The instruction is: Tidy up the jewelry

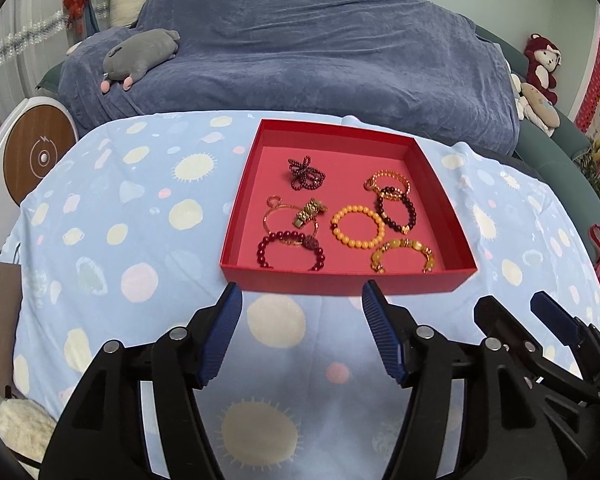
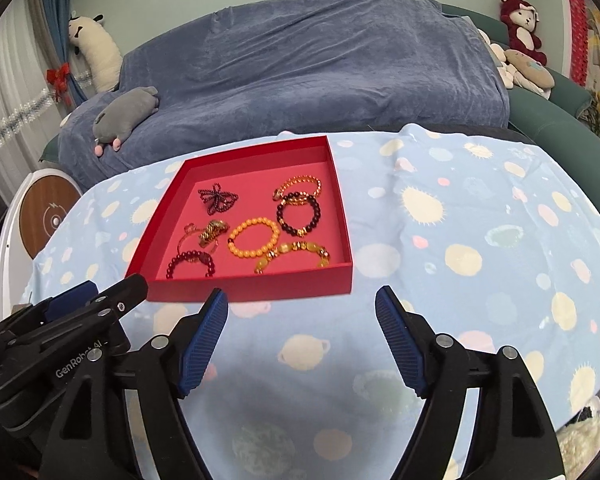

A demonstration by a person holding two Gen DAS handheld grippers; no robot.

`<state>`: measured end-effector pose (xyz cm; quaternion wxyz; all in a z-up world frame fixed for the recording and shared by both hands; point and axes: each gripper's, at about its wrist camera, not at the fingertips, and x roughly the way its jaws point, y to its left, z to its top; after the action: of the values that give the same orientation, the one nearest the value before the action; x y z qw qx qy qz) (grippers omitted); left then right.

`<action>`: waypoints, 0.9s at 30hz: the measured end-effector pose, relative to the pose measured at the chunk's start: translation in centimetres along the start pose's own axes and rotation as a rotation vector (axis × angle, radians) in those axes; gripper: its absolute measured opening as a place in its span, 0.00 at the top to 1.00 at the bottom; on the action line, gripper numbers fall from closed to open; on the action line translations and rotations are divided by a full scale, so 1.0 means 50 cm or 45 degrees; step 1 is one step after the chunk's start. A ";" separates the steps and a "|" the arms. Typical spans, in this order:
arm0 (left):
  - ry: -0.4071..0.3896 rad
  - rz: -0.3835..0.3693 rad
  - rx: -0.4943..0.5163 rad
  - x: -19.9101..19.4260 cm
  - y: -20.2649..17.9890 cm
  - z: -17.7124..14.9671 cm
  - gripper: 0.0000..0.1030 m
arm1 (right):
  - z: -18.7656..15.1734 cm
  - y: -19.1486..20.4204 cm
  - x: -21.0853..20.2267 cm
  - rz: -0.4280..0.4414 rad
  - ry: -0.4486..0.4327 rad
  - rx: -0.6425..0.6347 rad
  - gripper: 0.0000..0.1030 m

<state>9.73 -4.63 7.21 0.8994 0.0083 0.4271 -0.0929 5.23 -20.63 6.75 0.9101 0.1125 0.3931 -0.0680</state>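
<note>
A shallow red box [image 1: 340, 280] [image 2: 252, 290] stands on a light blue patterned cloth. Several bracelets lie in it: a yellow bead bracelet [image 1: 358, 227] [image 2: 253, 237], a dark red bead bracelet [image 1: 290, 249] [image 2: 191, 263], a dark bead bracelet [image 1: 396, 209] [image 2: 298, 215], an amber and gold one [image 1: 403, 255] [image 2: 294, 255], an orange one [image 1: 387, 183] [image 2: 298, 186], a gold link piece [image 1: 309, 213] [image 2: 212, 231] and a dark knotted string of beads [image 1: 306, 174] [image 2: 217, 199]. My left gripper [image 1: 302, 296] hovers open just in front of the box, nothing between its fingers. To its right, my right gripper [image 2: 302, 300] is open and empty too.
The table cloth [image 1: 140, 240] spreads wide to the left and right of the box. Behind the table is a sofa under a blue blanket [image 1: 300, 48] with a grey plush toy [image 1: 140, 58]. A round wooden-topped stand [image 1: 36, 156] sits at the left edge.
</note>
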 end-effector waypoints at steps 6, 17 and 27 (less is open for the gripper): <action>0.010 0.036 -0.028 -0.015 0.007 -0.034 0.31 | -0.032 -0.002 -0.018 -0.048 -0.002 -0.010 0.22; -0.007 0.094 -0.049 -0.036 0.030 -0.074 0.11 | -0.072 -0.006 -0.036 -0.068 -0.006 0.000 0.19; -0.018 0.109 -0.046 -0.041 0.037 -0.089 0.09 | -0.093 -0.004 -0.033 -0.043 0.029 -0.015 0.17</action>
<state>5.36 -2.08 5.85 0.9055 0.0098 0.4216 -0.0467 0.80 -19.58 4.82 0.9049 0.1012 0.4058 -0.0797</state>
